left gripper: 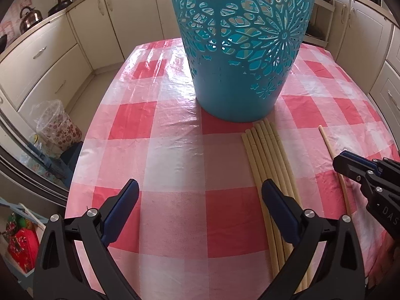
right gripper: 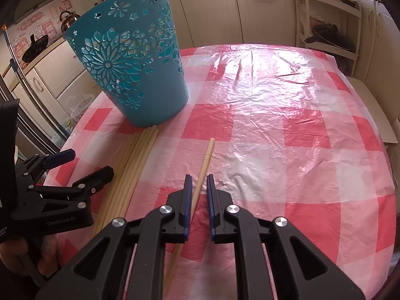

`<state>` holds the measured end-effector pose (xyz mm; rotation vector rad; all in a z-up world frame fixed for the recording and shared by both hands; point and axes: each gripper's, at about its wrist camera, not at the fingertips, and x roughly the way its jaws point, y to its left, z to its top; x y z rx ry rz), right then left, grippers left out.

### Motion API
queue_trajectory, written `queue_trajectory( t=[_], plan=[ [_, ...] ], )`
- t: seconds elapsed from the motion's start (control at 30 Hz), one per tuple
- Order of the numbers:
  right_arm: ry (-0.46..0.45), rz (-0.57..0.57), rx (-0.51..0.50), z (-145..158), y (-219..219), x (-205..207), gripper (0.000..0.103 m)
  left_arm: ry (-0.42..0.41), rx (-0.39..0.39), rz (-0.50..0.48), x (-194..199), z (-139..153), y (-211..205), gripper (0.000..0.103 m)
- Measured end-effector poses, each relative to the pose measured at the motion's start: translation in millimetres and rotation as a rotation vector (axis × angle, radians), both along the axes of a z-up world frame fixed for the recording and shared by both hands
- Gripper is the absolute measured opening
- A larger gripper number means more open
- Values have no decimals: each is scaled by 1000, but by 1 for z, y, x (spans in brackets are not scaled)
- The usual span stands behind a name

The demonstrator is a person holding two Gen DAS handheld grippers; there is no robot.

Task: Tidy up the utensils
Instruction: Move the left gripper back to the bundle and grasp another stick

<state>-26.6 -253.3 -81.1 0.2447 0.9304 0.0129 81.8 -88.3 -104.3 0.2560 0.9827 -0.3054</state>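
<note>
Our left tongs [left gripper: 200, 192] are spread wide above the tabletop [left gripper: 175, 155] and grip nothing; bare checkered cloth shows between the two blue pads. The right-hand finger [left gripper: 277, 207] of this pair passes over the bundle of chopsticks [left gripper: 265, 155], though we cannot tell whether it touches them. That bundle lies flat, the sticks side by side, with its far ends just beside the base of the blue basket [left gripper: 240, 50], which stands upright on the tabletop.

Our right tongs [right gripper: 199, 190] are nearly closed, with only a narrow gap left between the pads. A single chopstick [right gripper: 206, 160] runs through that gap and points toward the far side of the tabletop. It lies against the left pad [right gripper: 188, 200], while a sliver of space shows between it and the right pad, so we cannot tell whether the tongs actually clamp it. This chopstick lies apart from the bundle [right gripper: 135, 165], to its right.

From the right wrist view, the left tongs [right gripper: 87, 162] appear at the left edge, open, beside the bundle. The basket [right gripper: 130, 62] stands beyond the bundle's far ends.
</note>
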Motion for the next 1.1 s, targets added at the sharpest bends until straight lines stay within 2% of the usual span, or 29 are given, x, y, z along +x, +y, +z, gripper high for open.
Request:
queue_trajectory(
  t=[0.17, 0.27, 0.37, 0.5, 0.57, 0.73, 0.83, 1.07, 1.1],
  plan=[
    [-3, 12, 1, 0, 3, 0, 20, 38, 19, 23, 3, -4, -3, 90],
    [-4, 12, 3, 0, 4, 0, 21, 46, 10, 37, 3, -4, -3, 89],
    [-4, 10, 10, 0, 3, 0, 21, 45, 8, 27, 4, -3, -5, 83],
    [-6, -2, 21, 0, 0, 1, 21, 60, -40, -12, 7, 0, -8, 60],
    [-6, -8, 24, 1, -3, 0, 21, 54, -43, -35, 9, 1, -10, 52],
    [-7, -14, 30, 1, -6, 0, 21, 61, -77, -99, 13, 5, -4, 11],
    [-7, -10, 36, 1, -7, 1, 21, 86, -102, -110, 20, 8, 7, 6],
    [-6, 7, 30, 2, -5, 5, 20, 93, -76, -87, 28, 11, 11, 6],
    [-4, 22, 22, 2, -2, 6, 18, 88, -76, -81, 28, 11, 11, 6]
  ],
)
